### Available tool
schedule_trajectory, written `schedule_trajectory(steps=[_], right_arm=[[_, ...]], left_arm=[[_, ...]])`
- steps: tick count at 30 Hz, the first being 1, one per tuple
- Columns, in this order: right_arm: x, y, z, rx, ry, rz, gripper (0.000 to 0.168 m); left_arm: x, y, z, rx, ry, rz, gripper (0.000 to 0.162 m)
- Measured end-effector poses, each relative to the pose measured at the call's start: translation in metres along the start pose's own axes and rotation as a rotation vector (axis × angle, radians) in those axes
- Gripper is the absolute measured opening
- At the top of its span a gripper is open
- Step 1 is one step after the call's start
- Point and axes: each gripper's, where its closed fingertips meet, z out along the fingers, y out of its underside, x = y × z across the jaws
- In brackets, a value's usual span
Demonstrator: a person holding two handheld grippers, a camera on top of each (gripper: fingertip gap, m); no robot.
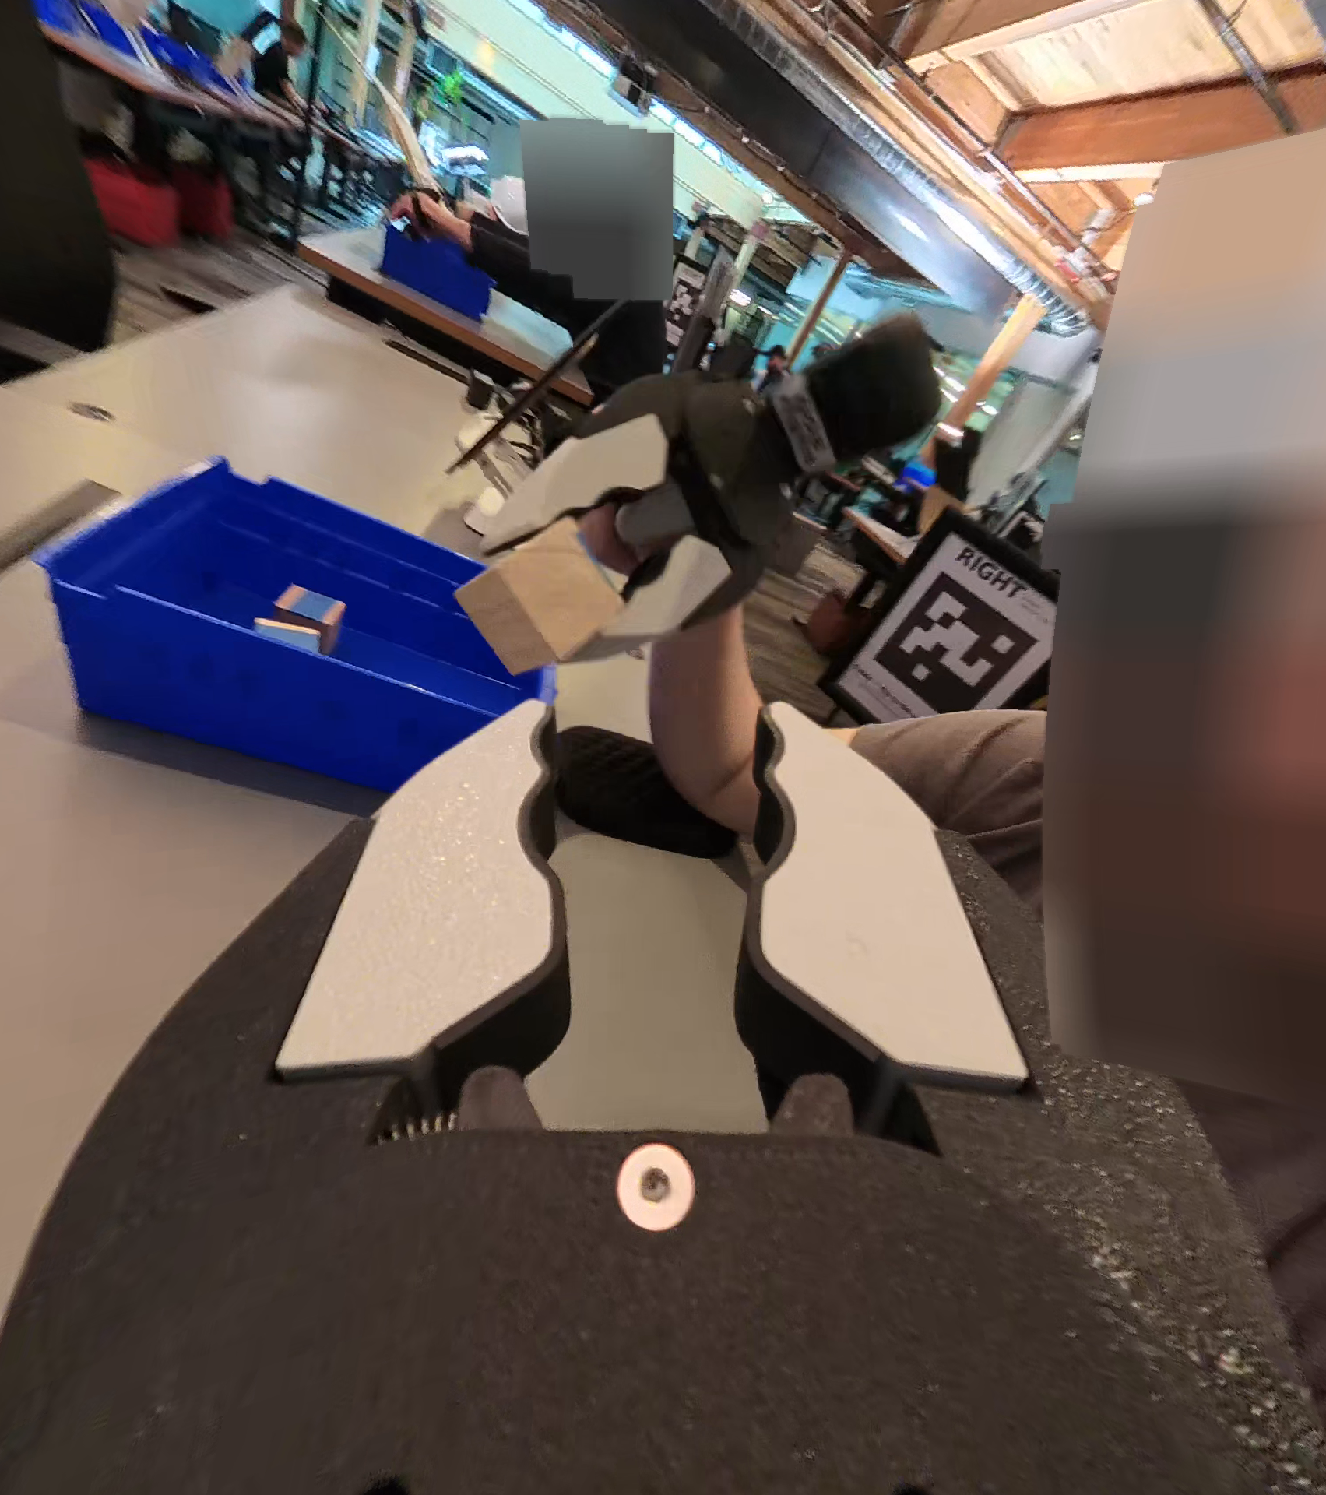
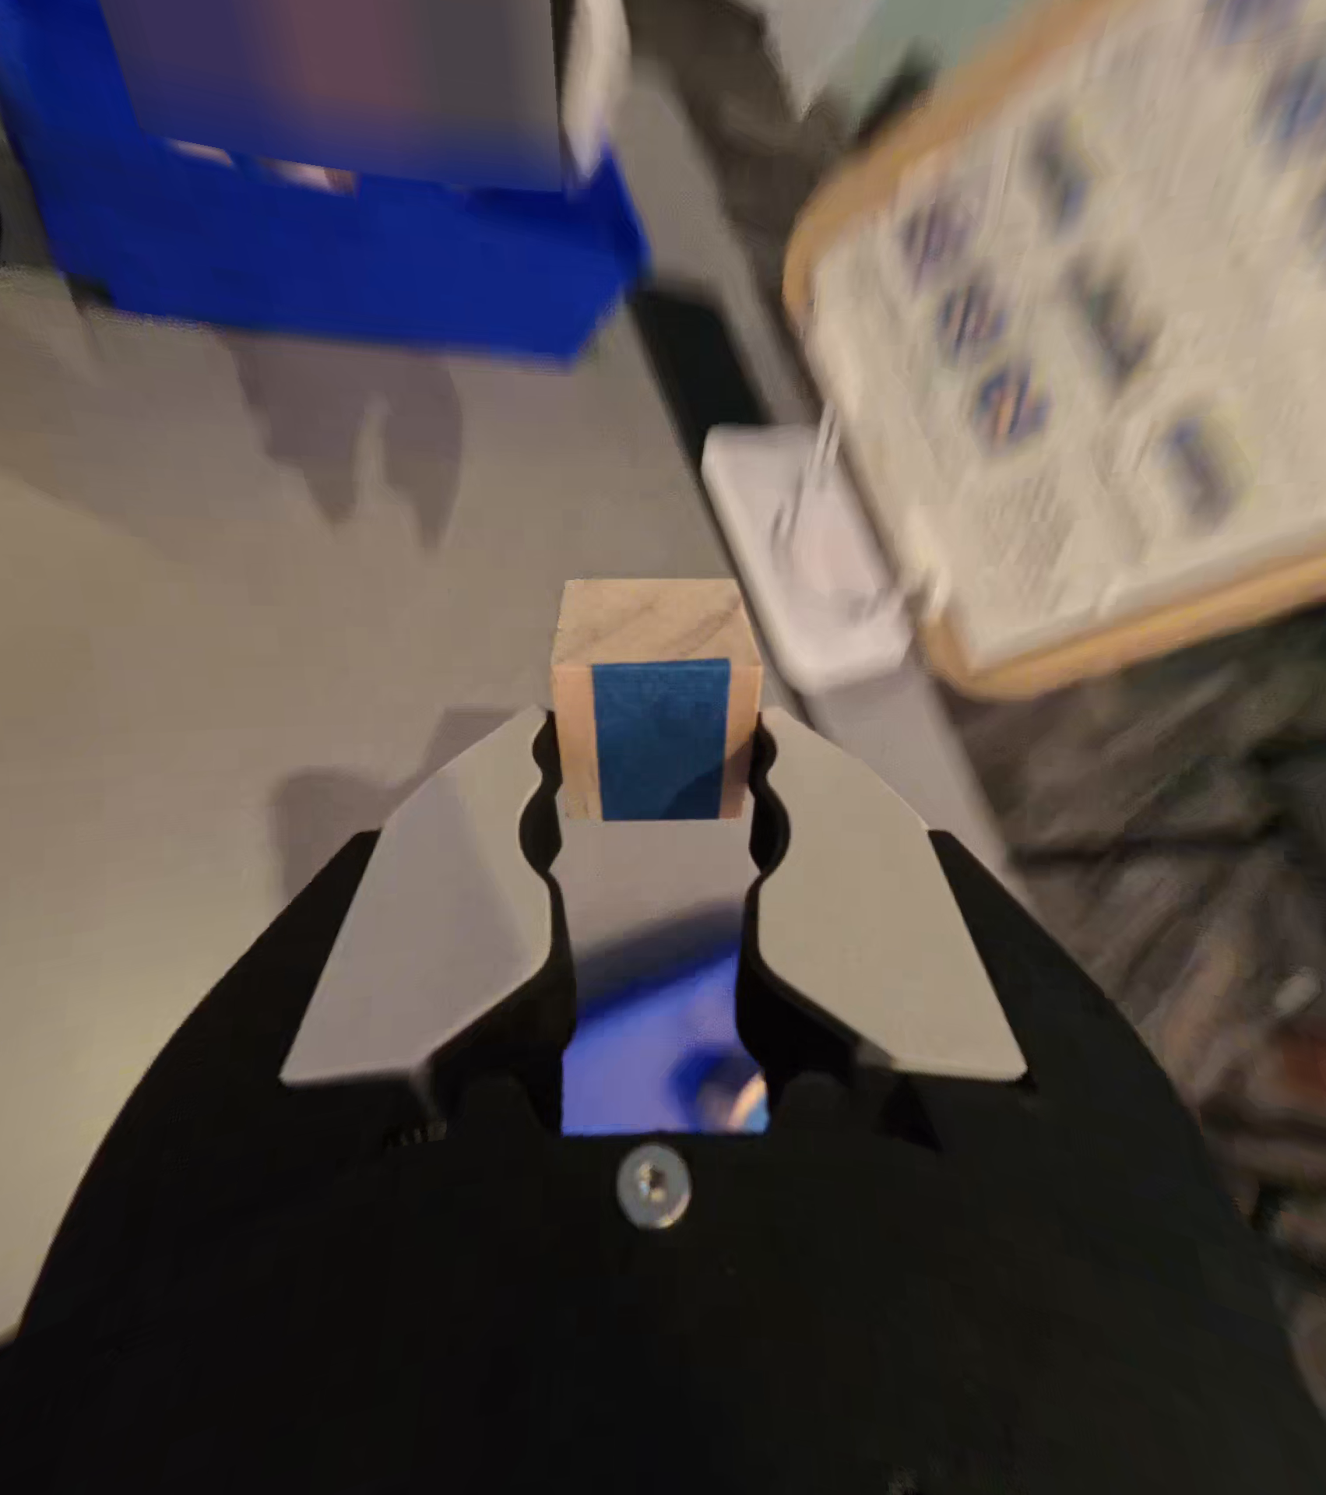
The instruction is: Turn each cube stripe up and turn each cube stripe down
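My right gripper [image 2: 653, 728] is shut on a wooden cube [image 2: 655, 696] with a blue stripe on the face turned toward the camera. In the left wrist view the same gripper [image 1: 562, 590] holds the cube [image 1: 542, 603] in the air above the near right corner of a blue bin [image 1: 182, 647]. A second cube [image 1: 303, 619] lies inside the bin. My left gripper [image 1: 651, 728] is open and empty, below the held cube and right of the bin.
The bin stands on a grey table [image 1: 36, 849] and shows blurred at top left in the right wrist view [image 2: 400, 267]. A framed marker board [image 1: 959, 623] stands at the right. A person sits close at the right. A blurred wood-framed board [image 2: 1128, 323] is at the right.
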Motion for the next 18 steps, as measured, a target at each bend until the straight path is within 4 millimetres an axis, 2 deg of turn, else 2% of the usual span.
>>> schedule_trajectory(steps=[1, 3, 5, 6, 8, 10, 12, 14, 18], right_arm=[[0.008, 0.03, -0.007, -0.12, -0.028, 0.11, 0.045], [0.026, 0.102, -0.02, -0.402, 0.01, 0.294, 0.045], [0.03, 0.18, -0.037, -0.732, 0.041, 0.43, 0.045], [0.025, 0.212, -0.042, -0.857, 0.015, 0.507, 0.045], [0.013, 0.255, -0.037, -0.987, -0.087, 0.674, 0.045], [0.01, 0.285, -0.028, -1.05, -0.134, 0.778, 0.045], [0.007, 0.304, -0.023, -1.094, -0.167, 0.802, 0.045], [0.01, 0.314, -0.023, -1.122, -0.153, 0.786, 0.046], [0.017, 0.32, -0.023, -1.118, -0.1, 0.82, 0.046]], left_arm=[[0.001, -0.003, -0.004, 0.006, -0.024, 0.028, 0.046], [0.002, -0.006, -0.01, 0.012, -0.059, 0.065, 0.044], [0.001, -0.005, -0.014, -0.003, -0.09, 0.061, 0.043], [0.0, -0.004, -0.015, -0.012, -0.099, 0.055, 0.042], [0.001, -0.004, -0.016, -0.02, -0.108, 0.049, 0.041], [0.003, -0.004, -0.018, -0.025, -0.124, 0.061, 0.041], [0.007, -0.006, -0.02, -0.025, -0.133, 0.082, 0.04], [0.012, -0.009, -0.022, -0.018, -0.142, 0.108, 0.039], [0.021, -0.016, -0.026, 0.008, -0.164, 0.184, 0.038]])
